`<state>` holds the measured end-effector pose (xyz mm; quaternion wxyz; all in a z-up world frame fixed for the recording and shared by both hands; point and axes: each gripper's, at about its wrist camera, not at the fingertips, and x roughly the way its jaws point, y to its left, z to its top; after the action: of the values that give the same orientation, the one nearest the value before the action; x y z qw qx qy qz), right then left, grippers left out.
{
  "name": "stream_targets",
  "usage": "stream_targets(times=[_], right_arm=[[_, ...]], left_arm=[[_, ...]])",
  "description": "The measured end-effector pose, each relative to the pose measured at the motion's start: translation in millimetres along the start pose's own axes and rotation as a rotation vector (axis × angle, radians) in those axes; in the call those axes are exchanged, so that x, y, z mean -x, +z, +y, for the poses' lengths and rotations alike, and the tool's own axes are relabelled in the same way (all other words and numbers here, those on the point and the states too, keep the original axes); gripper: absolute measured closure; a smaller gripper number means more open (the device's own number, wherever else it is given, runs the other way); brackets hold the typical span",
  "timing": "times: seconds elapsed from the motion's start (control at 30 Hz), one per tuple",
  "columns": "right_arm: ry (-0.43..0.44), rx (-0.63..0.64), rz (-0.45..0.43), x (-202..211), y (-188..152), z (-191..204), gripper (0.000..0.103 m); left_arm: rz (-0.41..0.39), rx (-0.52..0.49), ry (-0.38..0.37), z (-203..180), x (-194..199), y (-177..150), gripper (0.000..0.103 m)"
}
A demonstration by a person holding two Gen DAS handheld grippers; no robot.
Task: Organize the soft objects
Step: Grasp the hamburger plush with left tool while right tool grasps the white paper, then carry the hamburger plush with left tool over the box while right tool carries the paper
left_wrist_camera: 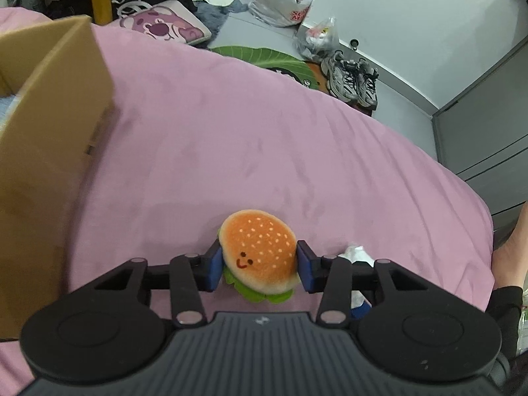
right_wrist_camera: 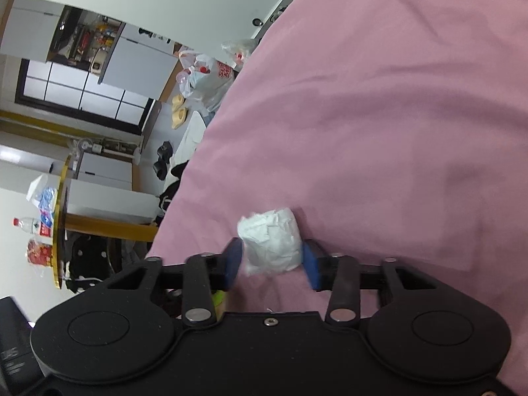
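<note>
Left tongs are closed on a plush hamburger toy, its sides pinched between blue pads above the pink bedsheet. Right tongs grip a crumpled white tissue wad. A cardboard box stands on the bed nearby.

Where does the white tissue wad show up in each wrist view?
Left wrist: the tissue wad peeks out at lower right, just behind the left gripper's right finger, which holds the burger plush.
Right wrist: lower centre, clamped between the right gripper's blue pads.
Shared landmark: the pink bedspread under both.
</note>
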<state>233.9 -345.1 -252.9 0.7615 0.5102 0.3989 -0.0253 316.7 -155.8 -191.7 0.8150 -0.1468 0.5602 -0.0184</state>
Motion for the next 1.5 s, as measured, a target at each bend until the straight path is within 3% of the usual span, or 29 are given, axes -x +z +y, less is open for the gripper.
stream_targets(times=[0.3,0.9,1.5], right_arm=[[-0.041,0.169,-0.009,19,-16,27,0.069],[-0.087,0.362,-0.015,58,-47,74,0.069],[0.002,0.557,-0.062,85,-78,135,0.068]], left_arm=[[-0.036,-0.010,0.022,23,31,-8,0.059],[-0.127,-0.021,0.018,51,96,-20,0.059],[-0.231,-0.058,0.042,86,169,-26,0.058]])
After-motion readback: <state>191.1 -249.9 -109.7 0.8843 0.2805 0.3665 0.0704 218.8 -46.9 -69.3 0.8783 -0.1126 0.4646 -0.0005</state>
